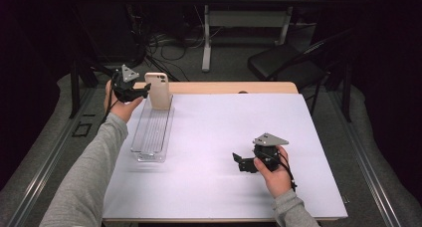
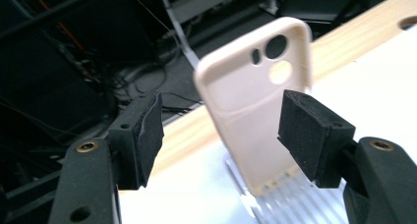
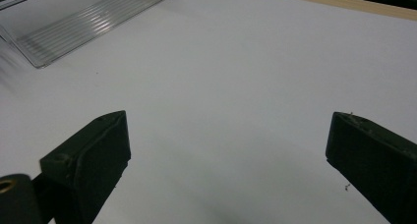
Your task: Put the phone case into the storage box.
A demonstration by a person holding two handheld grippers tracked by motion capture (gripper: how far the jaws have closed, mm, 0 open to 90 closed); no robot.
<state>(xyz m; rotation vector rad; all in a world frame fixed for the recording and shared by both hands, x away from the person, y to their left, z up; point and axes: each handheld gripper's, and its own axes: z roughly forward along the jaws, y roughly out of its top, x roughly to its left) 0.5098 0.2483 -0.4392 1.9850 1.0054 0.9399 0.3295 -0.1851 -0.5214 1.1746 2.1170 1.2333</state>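
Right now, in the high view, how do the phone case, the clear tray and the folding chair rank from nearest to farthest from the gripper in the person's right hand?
From the right gripper, low on the table:
1. Clear tray: to its left, its near end closest.
2. Phone case: upright at the tray's far end, by the left gripper.
3. Folding chair: on the floor beyond the table's far edge.

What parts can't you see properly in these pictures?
- Phone case: its bottom edge, left gripper view, hidden behind the clear tray; also blurred.
- Clear tray: cut off by the right gripper view's top edge.
- Left hand-held gripper: high view, too small to judge whether it touches the case.
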